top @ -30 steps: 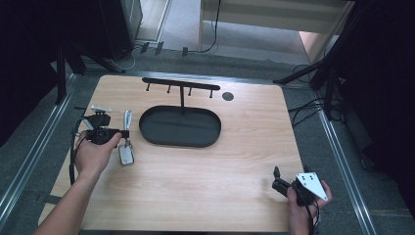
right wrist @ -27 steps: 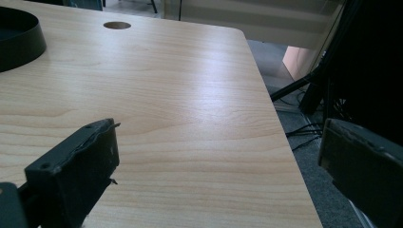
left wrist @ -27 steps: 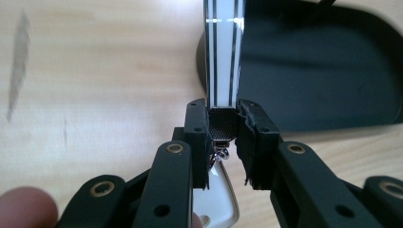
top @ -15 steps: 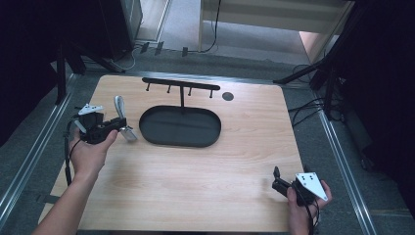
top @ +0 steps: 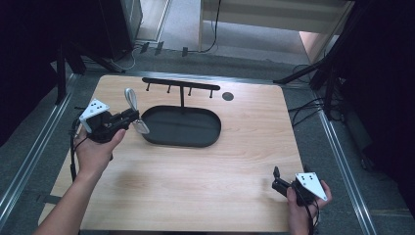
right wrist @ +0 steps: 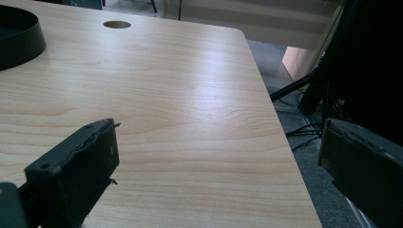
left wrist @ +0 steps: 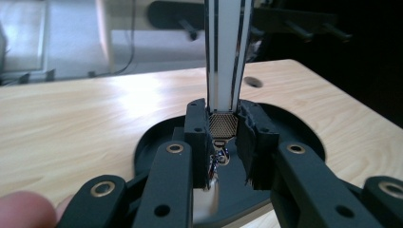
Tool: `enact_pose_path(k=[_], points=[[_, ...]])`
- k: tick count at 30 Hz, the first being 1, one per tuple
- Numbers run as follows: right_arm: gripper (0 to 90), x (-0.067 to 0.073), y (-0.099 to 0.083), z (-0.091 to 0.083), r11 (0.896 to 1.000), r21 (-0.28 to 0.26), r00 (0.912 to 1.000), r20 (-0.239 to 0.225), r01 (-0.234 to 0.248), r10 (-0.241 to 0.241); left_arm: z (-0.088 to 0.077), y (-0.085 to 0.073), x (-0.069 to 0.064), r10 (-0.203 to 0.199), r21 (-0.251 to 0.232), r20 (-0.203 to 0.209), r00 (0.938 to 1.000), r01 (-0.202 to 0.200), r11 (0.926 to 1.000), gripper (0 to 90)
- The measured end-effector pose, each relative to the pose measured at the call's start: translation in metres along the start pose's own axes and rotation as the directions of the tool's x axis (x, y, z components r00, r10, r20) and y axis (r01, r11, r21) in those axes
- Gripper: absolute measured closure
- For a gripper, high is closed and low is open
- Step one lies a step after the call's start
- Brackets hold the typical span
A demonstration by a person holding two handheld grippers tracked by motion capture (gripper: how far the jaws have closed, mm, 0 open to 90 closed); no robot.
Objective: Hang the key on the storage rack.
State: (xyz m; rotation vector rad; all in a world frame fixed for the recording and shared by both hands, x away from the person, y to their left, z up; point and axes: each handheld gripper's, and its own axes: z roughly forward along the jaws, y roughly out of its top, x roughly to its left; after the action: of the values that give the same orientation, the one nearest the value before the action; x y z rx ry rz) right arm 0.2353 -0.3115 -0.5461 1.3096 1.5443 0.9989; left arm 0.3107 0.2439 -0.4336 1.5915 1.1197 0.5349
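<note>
High view. The left hand-held gripper (top: 131, 117) is closed on a metal key tag with a ring (top: 133, 108), its jaws pointing toward the black oval tray (top: 205, 142). The tag's long strip rises from the jaws and leans slightly away from the tray, so its long axis runs nearly upright; a shorter shiny part hangs from the jaws just over the tray's near rim. Beyond the tray stands the black hook rack (top: 181, 87), forward and to the right of this hand-held gripper, with its pegs pointing down. The right hand-held gripper (top: 277, 182) rests at the near right corner of the worktop (top: 244, 161), well apart from tag and rack; the left one is plainly the nearer.

Left gripper view. The pads clamp the tag's woven metal collar (left wrist: 223, 125); the mirrored strip (left wrist: 227, 52) stands straight up from them, and a small ring (left wrist: 219, 157) dangles beneath. The rack's pegs (left wrist: 304, 29) lie ahead and above, past the tray.

Right gripper view. The right hand-held gripper (right wrist: 216, 166) stands wide, nothing between its jaws, over bare worktop.
</note>
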Motion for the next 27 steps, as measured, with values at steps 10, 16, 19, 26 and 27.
enact_pose_path(k=[10,16,19,26,27], points=[[0.0,0.000,0.000,0.000,1.000,0.000,1.0000,-0.002,-0.003,0.003,0.029,-0.002,-0.015,0.009,-0.001,0.098,0.9951,-0.009,1.0000,75.1],[0.0,-0.001,0.000,0.000,1.000,0.000,1.0000,-0.005,-0.006,0.006,0.053,-0.008,-0.019,0.001,0.015,0.138,0.9905,-0.003,0.9999,75.1],[0.0,-0.001,0.000,0.000,1.000,-0.001,1.0000,-0.005,-0.008,0.008,0.062,-0.010,-0.021,0.002,0.021,0.167,0.9860,-0.005,0.9998,75.1],[0.0,-0.001,0.000,0.000,1.000,-0.001,0.9999,-0.005,-0.009,0.009,0.080,-0.005,-0.025,0.008,0.048,0.204,0.9790,-0.019,0.9987,75.1],[0.0,-0.001,0.000,0.000,1.000,-0.002,0.9999,-0.005,-0.011,0.011,0.082,-0.004,-0.025,0.002,0.045,0.204,0.9790,-0.012,0.9989,75.1]])
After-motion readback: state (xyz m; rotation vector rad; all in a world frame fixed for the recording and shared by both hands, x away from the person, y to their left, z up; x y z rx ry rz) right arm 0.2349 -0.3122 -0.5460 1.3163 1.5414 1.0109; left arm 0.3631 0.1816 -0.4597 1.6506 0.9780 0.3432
